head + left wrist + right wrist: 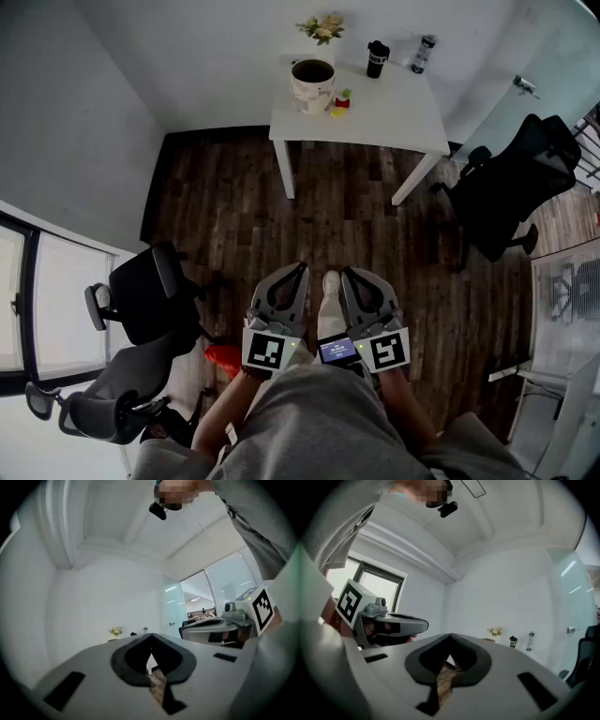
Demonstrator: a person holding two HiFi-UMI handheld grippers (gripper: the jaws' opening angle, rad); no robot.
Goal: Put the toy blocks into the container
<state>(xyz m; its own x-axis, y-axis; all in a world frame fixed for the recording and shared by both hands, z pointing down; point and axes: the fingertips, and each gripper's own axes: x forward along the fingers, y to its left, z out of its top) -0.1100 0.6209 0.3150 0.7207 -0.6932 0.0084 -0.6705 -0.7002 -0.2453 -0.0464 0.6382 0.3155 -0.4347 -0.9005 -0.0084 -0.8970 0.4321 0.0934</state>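
Fingers (129, 660) of left gripper (301, 270): pressed together, empty. Right gripper (346, 273): likewise closed, empty. Both held side by side over the floor (234, 187), well short of the worktop (394, 112). On worktop: container (312, 84) near its left end; toy blocks (340, 101) just right of it, outside; flowers (322, 28), cup (377, 58) and bottle (424, 53) along far edge.

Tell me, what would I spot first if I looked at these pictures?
Two grey claws jump out first: the left claw and the right claw, both shut and empty, held side by side low in the head view over the dark wooden floor. Far ahead stands a white table with a white container and small colourful toy blocks beside it.
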